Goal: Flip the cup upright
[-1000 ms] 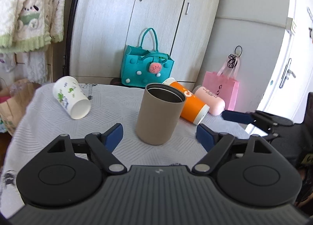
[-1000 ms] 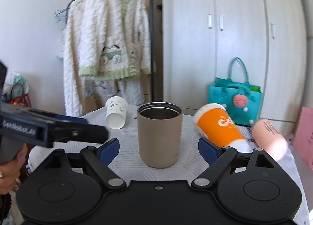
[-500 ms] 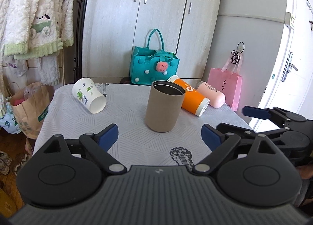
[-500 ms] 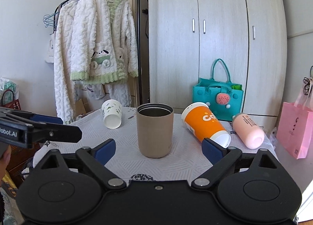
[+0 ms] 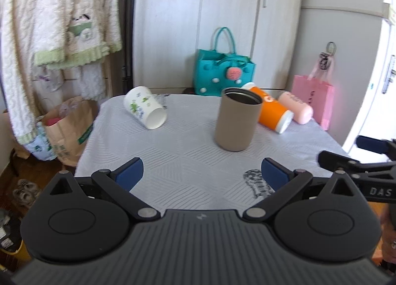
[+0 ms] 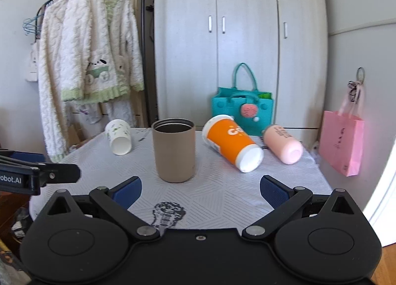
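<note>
A tan metal-lined cup (image 5: 236, 119) (image 6: 174, 149) stands upright, mouth up, in the middle of the table. A white cup with green print (image 5: 145, 109) (image 6: 118, 136) lies on its side at the far left. An orange cup (image 5: 272, 109) (image 6: 232, 142) and a pink cup (image 5: 295, 109) (image 6: 283, 145) lie on their sides at the far right. My left gripper (image 5: 201, 172) is open and empty, short of the tan cup. My right gripper (image 6: 200, 189) is open and empty, also short of it.
The table (image 5: 188, 151) has a pale patterned cloth. A teal bag (image 6: 242, 109) and a wardrobe (image 6: 222, 37) stand behind it, a pink bag (image 6: 342, 141) hangs at the right, a brown paper bag (image 5: 66, 126) stands on the floor left.
Both grippers have drawn back from the tan cup toward the near table edge. The cup stays upright where it was.
</note>
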